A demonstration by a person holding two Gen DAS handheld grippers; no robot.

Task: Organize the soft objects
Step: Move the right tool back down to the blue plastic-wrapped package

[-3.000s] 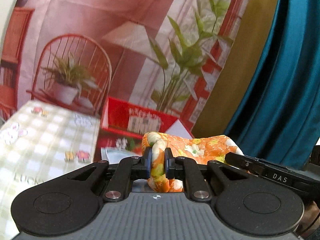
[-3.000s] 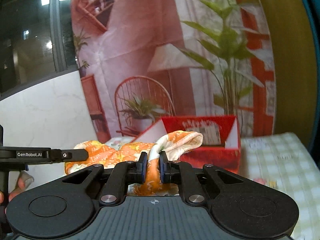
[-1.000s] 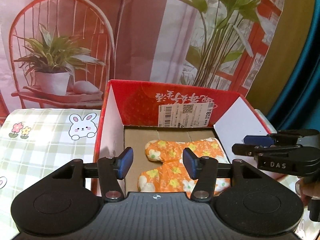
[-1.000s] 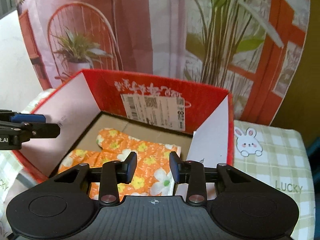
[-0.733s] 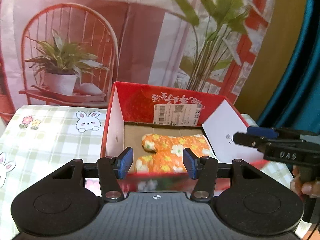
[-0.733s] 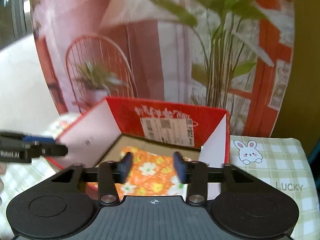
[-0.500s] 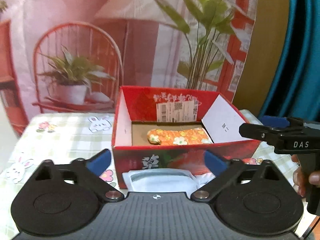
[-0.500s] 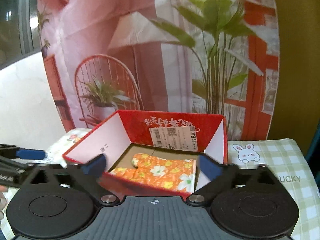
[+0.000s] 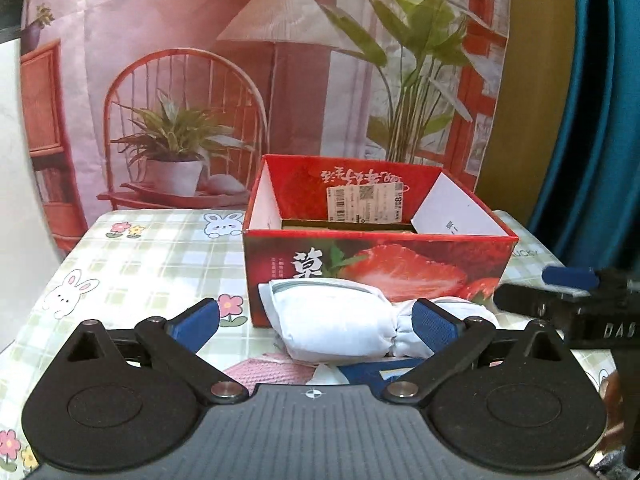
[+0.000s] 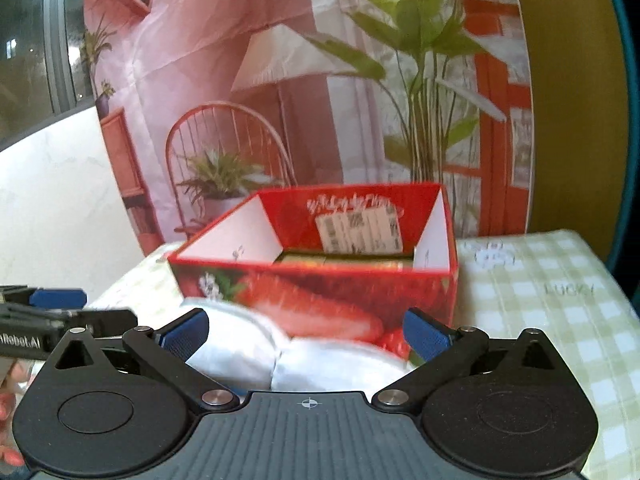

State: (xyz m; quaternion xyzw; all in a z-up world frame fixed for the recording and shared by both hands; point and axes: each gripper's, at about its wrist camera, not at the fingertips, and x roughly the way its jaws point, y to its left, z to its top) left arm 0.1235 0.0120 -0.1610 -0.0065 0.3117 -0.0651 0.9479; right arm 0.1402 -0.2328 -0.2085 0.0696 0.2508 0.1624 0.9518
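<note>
A white padded bundle [image 9: 336, 326], cinched near its right end, lies on the bench [image 9: 152, 264] in the lower middle of the left wrist frame, touching or just short of the front wall of the red strawberry box [image 9: 376, 264]. Under its near edge show a pink textured piece [image 9: 272, 372] and a dark blue piece [image 9: 372, 372]; what they are I cannot tell.

The left gripper [image 9: 316, 320] stands spread wide with nothing pinched; its blue fingers frame the bundle, and the right one overlaps the cinched end in the picture, though contact is not certain. In the right wrist frame the right gripper [image 10: 306, 332] is equally spread and empty, with the same bundle [image 10: 280, 356], blurred, low between its fingers and the box [image 10: 320, 284] behind. From these low angles the box floor is hidden, so what it holds cannot be read.

The main risk, as I judge it, is a poor grab: a soft, rounded bundle pinched only at its narrow waist could sag, unroll or slip out on the way over the box wall. Closing low could also catch the pink or blue piece beneath and drag it along. The two grippers sit near each other, the right one showing at the right edge of the left view, so reaching for the same bundle could knock them together or push the light box back across the checked cloth.
</note>
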